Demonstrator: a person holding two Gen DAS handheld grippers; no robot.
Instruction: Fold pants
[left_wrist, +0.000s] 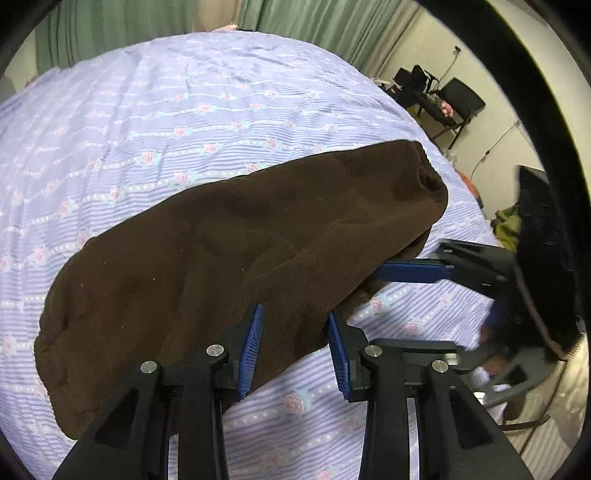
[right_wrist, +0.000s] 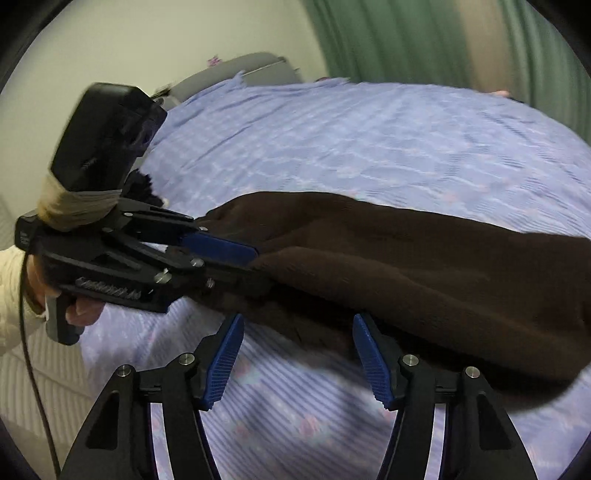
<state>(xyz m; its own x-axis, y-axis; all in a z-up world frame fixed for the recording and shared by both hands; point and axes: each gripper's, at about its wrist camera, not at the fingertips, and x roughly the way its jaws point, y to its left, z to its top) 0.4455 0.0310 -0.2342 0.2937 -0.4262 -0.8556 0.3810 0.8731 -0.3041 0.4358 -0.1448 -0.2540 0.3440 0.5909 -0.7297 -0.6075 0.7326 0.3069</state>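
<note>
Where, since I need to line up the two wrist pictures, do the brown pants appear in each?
Left wrist view: the brown pants cross the centre, from lower left to upper right.
Right wrist view: the brown pants form a band from centre-left to the right edge.
Shared landmark: the green curtain behind the bed, at the top of both views.

Light: soft, even indoor; no glare.
Shadows: faint, under the pants (left_wrist: 229, 251) ahead of the fingers.
Blur: right wrist view smeared; left wrist view sharp.
Distortion: strong fisheye bowing, black vignette at edges.
</note>
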